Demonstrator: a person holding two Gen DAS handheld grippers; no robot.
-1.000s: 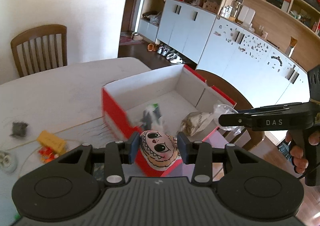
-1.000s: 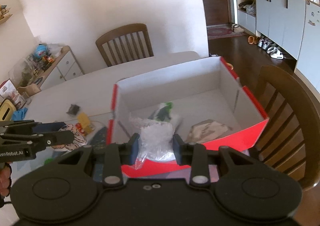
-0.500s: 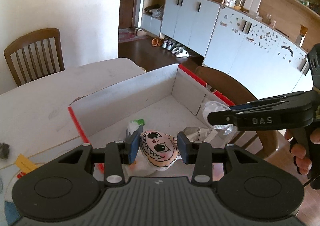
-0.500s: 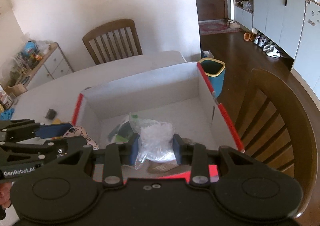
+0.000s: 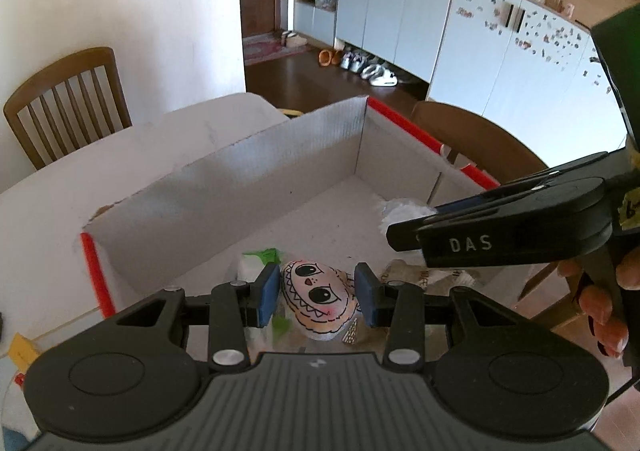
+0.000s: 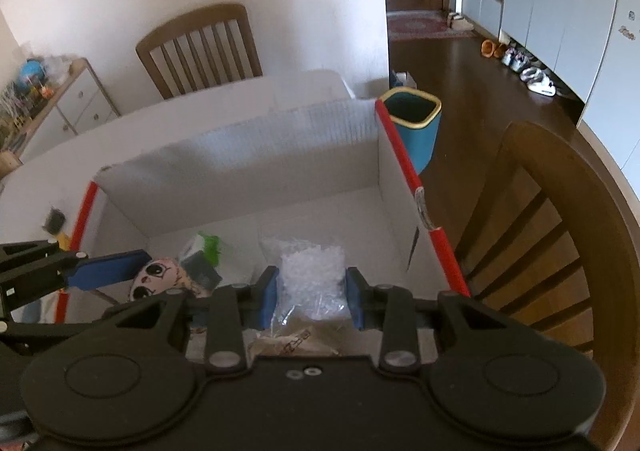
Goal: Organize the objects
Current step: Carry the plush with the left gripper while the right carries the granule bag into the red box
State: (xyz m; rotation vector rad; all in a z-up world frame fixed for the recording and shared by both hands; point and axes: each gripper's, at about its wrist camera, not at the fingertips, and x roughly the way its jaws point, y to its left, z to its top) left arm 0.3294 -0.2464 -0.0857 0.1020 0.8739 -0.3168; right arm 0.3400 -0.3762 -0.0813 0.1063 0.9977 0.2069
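Left wrist view
Left gripper (image 5: 316, 293): pads closed against both sides of the cartoon-face toy (image 5: 318, 301), which hangs between them over the near end of the box.
Box (image 5: 248, 187): open cardboard box with red edges, standing on the white table (image 5: 44, 219); the landmark for what follows.
Green-and-white packet (image 5: 260, 261): on the box floor, just left of the toy.
Brown paper packet (image 5: 416, 277): on the box floor, right of the toy.
Right gripper (image 5: 416, 221): reaches in over the box's right side, white plastic showing at its tip.
Wooden chair (image 5: 68, 99): beyond the table, far left of the box.

Right wrist view
Right gripper (image 6: 312, 297): pads pressed on the clear bag of white bits (image 6: 312, 279), held above the box (image 6: 400, 159) interior, near end.
Left gripper (image 6: 106, 271): enters over the box's left edge, gripping the cartoon-face toy (image 6: 160, 277).
Teal bin (image 6: 414, 127): on the floor just outside the box's far right corner.
Chair back (image 6: 560, 235): close beside the box's right wall.
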